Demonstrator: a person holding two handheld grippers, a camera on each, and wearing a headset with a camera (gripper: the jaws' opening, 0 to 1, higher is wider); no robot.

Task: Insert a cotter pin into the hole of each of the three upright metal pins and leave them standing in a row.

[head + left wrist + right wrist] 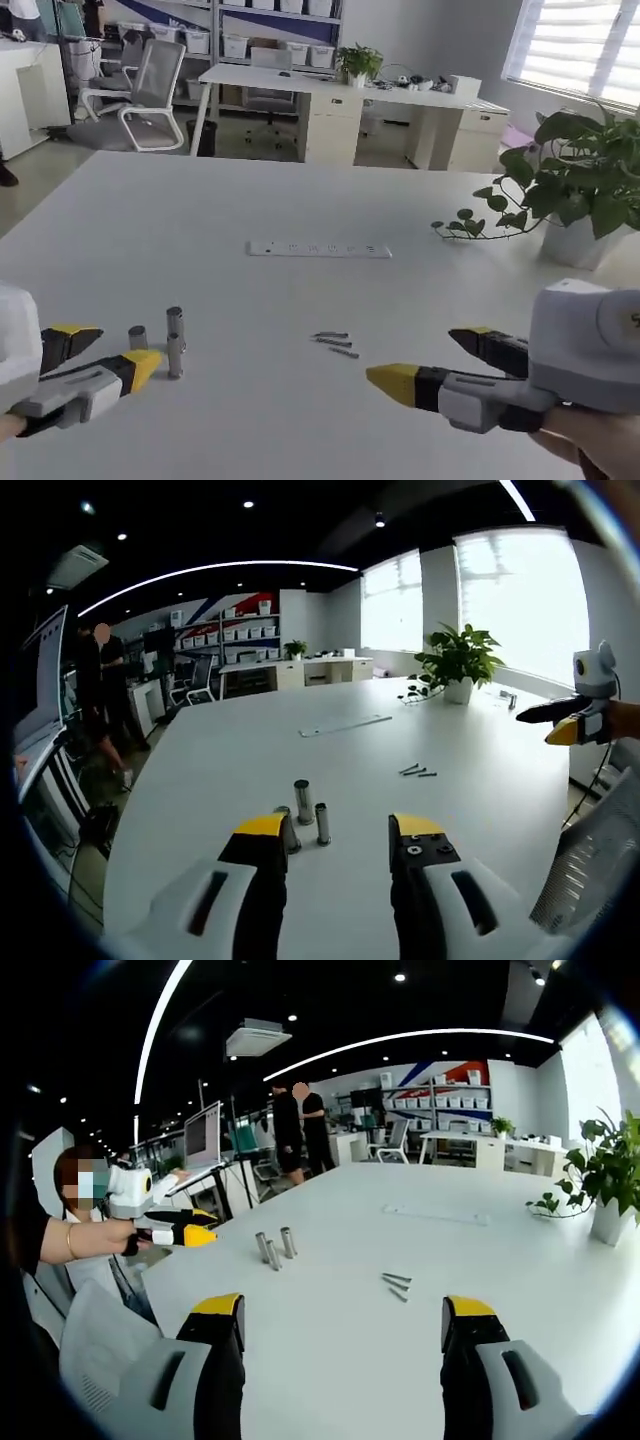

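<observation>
Pins first: the three upright metal pins [175,326] stand in a tight cluster on the near left of the white table [300,200], two of them one behind the other and almost touching, the third just to their left. They form a clump rather than a row, and none looks fitted yet. The three cotter pins [333,344] lie loose and flat near the middle of the table, well apart to the right of the cluster, roughly side by side. The left gripper [108,352] hangs just beside the metal pins on their near left, jaws spread and holding nothing; the right gripper [425,358] sits near and to the right of the cotter pins, jaws likewise wide apart and empty. Farther off, a white power strip [320,249] lies across the table's middle and a potted plant [575,195] stands at the far right edge. By my reading the task has not begun. What could go wrong: the cotter pins are thin and lie flat on a smooth top, so jaws closing on one could skate it away or drag its neighbour along. The metal pins are slender and crowded, so reaching into the clump could tip one over and set it rolling. Their holes are too small to see from here, so a pin gripped with its hole turned away would make the cotter miss and shove it loose.
</observation>
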